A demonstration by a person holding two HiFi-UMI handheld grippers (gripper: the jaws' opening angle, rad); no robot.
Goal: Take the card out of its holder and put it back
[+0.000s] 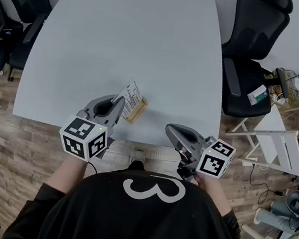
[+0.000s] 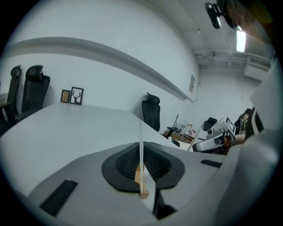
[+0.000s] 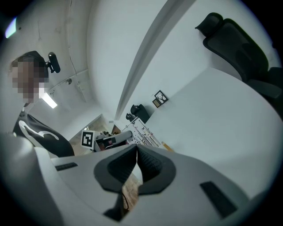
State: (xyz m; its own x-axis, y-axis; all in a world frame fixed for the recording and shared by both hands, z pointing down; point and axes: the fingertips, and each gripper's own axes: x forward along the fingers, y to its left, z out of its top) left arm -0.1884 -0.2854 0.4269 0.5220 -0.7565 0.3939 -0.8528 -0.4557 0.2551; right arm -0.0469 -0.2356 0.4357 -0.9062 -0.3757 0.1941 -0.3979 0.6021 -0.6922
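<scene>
Head view places the card (image 1: 132, 97) standing in its wooden holder (image 1: 137, 112) on the white table (image 1: 129, 39), close to the front edge and just ahead of the left gripper (image 1: 116, 105). In the left gripper view we see the card edge-on between the jaws, which are closed onto its near side, with the holder's wood directly below the pads. Whether the card's lower edge is fully seated in the slot we cannot tell. The holder's long axis runs obliquely to the front edge, and the card's plane lines up with the left gripper's pointing direction. We judge that any lift or reinsertion must follow that plane. The right gripper (image 1: 173, 130) waits apart to the right at the table edge, jaws together and empty. Open tabletop lies beyond the holder; the near edge leaves little margin.
</scene>
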